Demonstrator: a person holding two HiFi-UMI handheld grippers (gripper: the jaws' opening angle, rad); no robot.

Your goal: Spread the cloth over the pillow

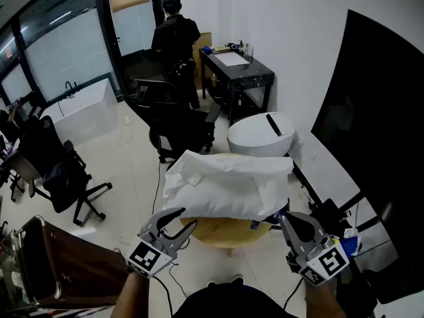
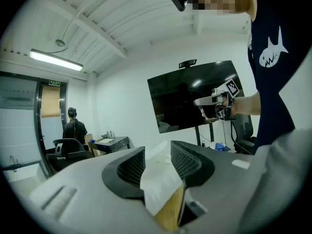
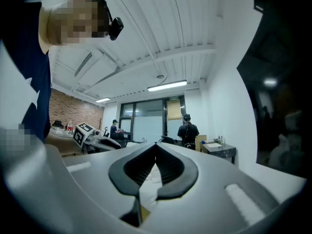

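1. You are standing in a pale-floored office, facing a round wooden table (image 1: 222,234) just in front of you.
2. The white cloth (image 1: 228,184) is lying rumpled across the table, covering a bulk that is probably the pillow.
3. Your left gripper (image 1: 187,218) is holding its jaws spread at the cloth's near left edge, with the cloth in the gap but not gripped.
4. Your right gripper (image 1: 286,218) is pressing its jaws together at the near right corner; whether it is pinching a fold is unclear.
5. The draping is looking mostly done; the smoothing and evening of the edges are still waiting.
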